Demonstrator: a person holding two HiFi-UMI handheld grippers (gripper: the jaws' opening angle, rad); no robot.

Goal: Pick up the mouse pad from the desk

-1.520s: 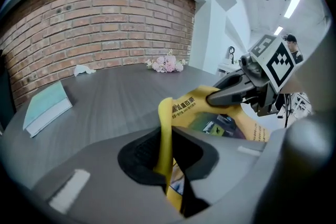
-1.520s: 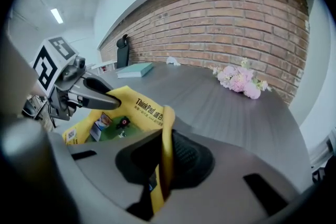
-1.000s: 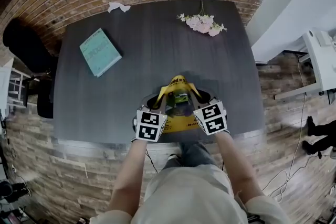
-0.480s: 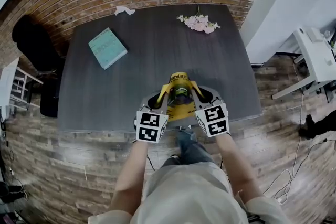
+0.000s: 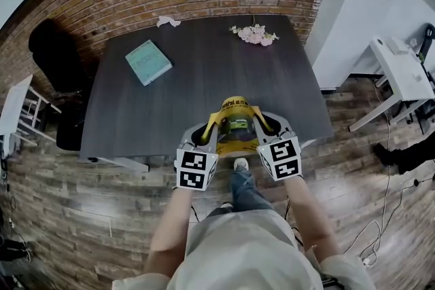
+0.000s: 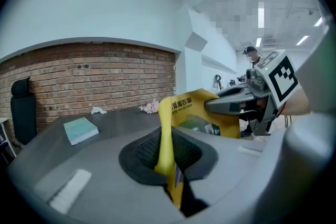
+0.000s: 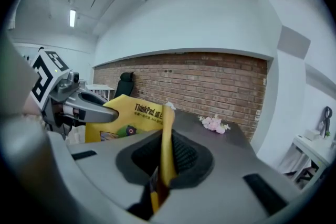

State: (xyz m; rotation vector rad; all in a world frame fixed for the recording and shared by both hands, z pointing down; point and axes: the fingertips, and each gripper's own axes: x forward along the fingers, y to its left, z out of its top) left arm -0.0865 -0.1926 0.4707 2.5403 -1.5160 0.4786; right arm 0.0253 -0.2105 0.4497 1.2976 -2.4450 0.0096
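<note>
Mouse pad (image 5: 236, 127), yellow and bowed, pinched along its side edges by my left tool (image 5: 212, 124) and right tool (image 5: 257, 120) over the near edge of the surface (image 5: 204, 78); I should raise both ends evenly, gripping firmly so it doesn't slip.

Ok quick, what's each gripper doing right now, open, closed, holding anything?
The left gripper is closed on the yellow mouse pad, at its left edge.
The right gripper is closed on the same mouse pad, at its right edge.

Jaws clenched: left gripper (image 5: 212, 129), right gripper (image 5: 257, 124)
</note>
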